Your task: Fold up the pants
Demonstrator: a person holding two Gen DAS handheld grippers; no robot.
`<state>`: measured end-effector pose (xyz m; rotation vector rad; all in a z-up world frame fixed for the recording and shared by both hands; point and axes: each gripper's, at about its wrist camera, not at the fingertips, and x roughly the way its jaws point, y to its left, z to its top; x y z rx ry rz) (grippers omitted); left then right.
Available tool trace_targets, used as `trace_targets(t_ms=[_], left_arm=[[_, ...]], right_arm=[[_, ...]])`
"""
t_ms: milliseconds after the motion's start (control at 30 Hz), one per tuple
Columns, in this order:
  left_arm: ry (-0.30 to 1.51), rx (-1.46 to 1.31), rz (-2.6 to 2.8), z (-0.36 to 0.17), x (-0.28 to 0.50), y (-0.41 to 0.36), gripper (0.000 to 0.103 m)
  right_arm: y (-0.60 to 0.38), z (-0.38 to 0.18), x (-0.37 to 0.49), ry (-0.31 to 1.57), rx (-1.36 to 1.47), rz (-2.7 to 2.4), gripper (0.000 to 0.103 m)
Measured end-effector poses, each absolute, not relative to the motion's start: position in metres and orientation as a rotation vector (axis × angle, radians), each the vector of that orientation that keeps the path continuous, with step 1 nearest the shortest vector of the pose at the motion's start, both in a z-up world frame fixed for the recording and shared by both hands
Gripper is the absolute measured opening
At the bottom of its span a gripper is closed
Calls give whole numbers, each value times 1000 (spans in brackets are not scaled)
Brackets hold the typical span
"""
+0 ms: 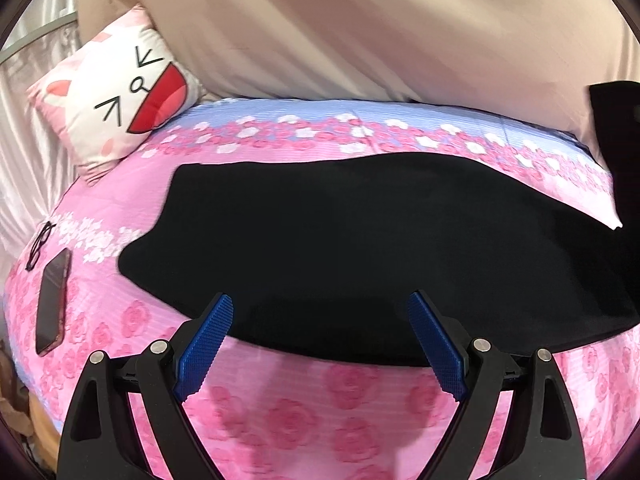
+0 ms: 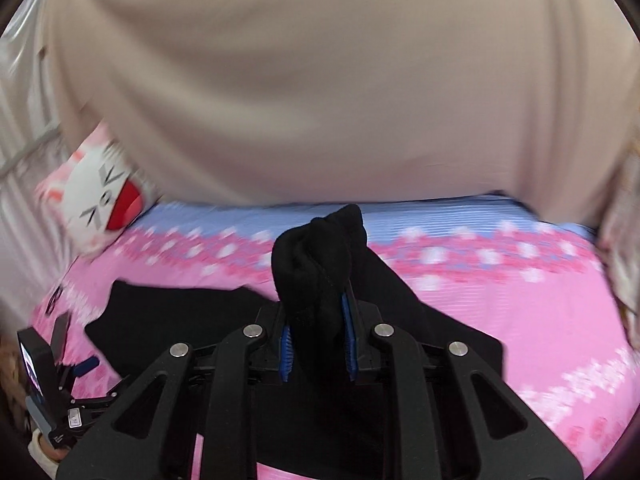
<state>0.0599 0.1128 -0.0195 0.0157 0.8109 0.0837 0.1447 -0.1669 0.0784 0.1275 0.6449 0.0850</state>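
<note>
Black pants (image 1: pixel 340 248) lie spread flat across the pink flowered bed sheet (image 1: pixel 280 408). My left gripper (image 1: pixel 320 304) is open, its blue pads just over the near edge of the pants, holding nothing. My right gripper (image 2: pixel 316 312) is shut on a bunched end of the pants (image 2: pixel 316 256) and holds it lifted above the bed; the cloth trails down to the flat part (image 2: pixel 168 316). The left gripper shows at the lower left of the right wrist view (image 2: pixel 86 364).
A cat-face pillow (image 1: pixel 120 92) leans at the back left. A phone (image 1: pixel 52 300) and black glasses (image 1: pixel 40 244) lie at the bed's left edge. A beige curtain (image 1: pixel 360 32) hangs behind the bed. The bed's right side shows bare sheet (image 2: pixel 540 320).
</note>
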Motion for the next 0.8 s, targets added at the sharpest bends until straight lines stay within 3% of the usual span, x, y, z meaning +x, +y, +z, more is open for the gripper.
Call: trace_targets(t_ms=[300, 567, 600, 667, 733, 800], left_arm=[[813, -30, 116, -23, 52, 156, 87], [823, -54, 109, -28, 55, 165, 87], [825, -55, 105, -28, 56, 164, 87], [827, -51, 98, -29, 58, 161, 87], [825, -44, 91, -27, 58, 159, 87], [820, -35, 88, -26, 57, 157, 87]], right_arm=[[-36, 5, 190, 822, 9, 266, 19], [-2, -53, 194, 948, -38, 300, 21], [0, -59, 194, 968, -45, 305, 24], [4, -68, 189, 974, -49, 331, 41], [6, -61, 175, 937, -38, 371, 70], [2, -45, 150, 862, -33, 384, 80]])
